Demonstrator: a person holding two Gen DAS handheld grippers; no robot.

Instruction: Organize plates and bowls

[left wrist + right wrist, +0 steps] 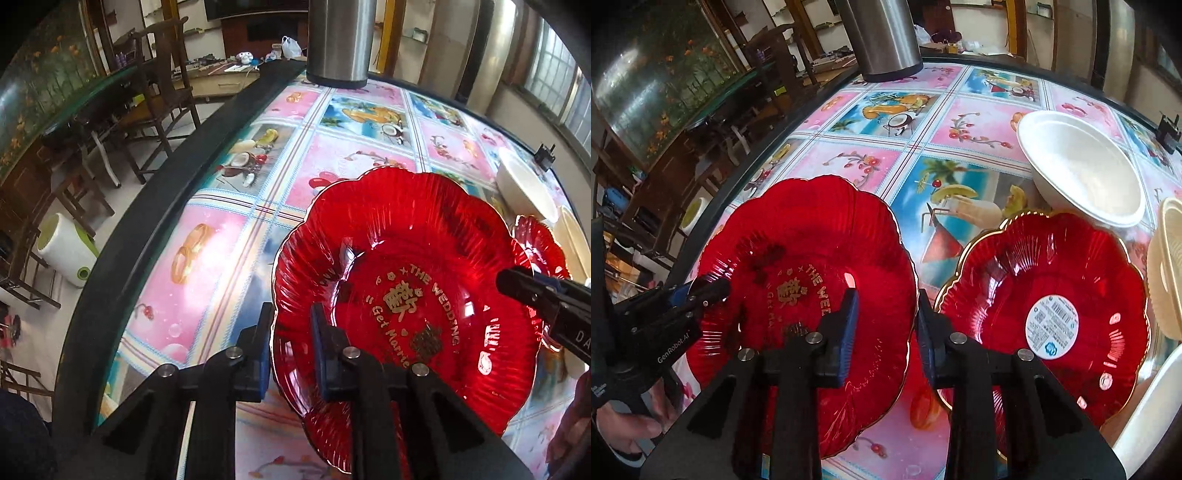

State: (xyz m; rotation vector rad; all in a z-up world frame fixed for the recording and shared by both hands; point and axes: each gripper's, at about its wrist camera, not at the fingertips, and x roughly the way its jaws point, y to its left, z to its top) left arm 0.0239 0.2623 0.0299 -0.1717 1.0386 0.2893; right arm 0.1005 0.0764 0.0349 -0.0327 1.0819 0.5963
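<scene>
Red lettered plate [402, 295] rests on the surface [221, 236], both grippers spread astride opposite rims: left gripper [291, 321], right gripper [886, 306]; recommend pinching squarely before lifting.

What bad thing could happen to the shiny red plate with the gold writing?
The red flower-shaped plastic plate with gold lettering has its thin rim between the open jaws of both the left gripper and right gripper. Uneven pulling might bend it or let it slip. The red flower-shaped plate with a white sticker lies close by and could get knocked.
</scene>
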